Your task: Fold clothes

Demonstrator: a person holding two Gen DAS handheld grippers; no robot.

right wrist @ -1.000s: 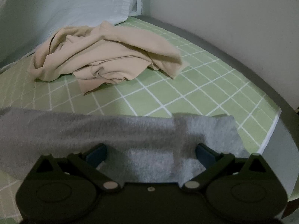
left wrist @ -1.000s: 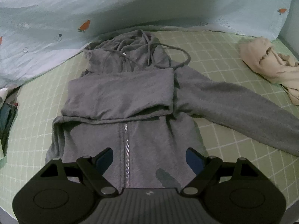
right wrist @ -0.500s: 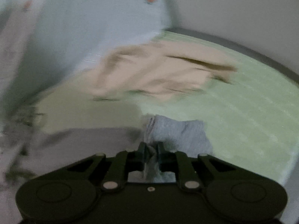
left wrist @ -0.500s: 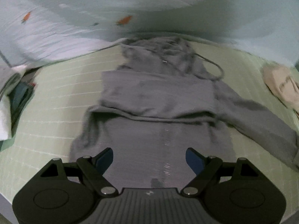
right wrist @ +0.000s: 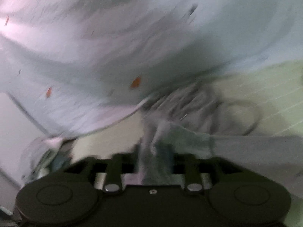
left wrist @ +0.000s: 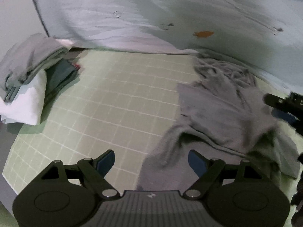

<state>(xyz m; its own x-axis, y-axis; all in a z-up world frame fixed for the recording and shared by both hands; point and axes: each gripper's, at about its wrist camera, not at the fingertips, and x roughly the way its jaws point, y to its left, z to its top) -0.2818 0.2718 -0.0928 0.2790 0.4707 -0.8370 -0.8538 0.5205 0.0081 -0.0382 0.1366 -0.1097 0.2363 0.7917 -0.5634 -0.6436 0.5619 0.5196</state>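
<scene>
Holding grey hoodie (left wrist: 223, 113) sleeve (right wrist: 157, 162) between our right gripper (right wrist: 154, 160) pads, jaws opening, view blurred. Our left gripper (left wrist: 151, 160) spread wide, nothing between fingers, hanging over hoodie hem. Hoodie lies on green checked sheet (left wrist: 113, 102) at 3 o'clock; folded pile (left wrist: 32, 71) at 9 o'clock; quilt (left wrist: 151, 15) at 12.

The left gripper (left wrist: 151, 160) points steeply down, jaws spread wide and empty. The right gripper (right wrist: 154, 155) is blurred — jaws opening, grey cloth between them.

hoodie (left wrist: 223, 113) right on sheet (left wrist: 113, 104), folded stack (left wrist: 32, 75) left
</scene>
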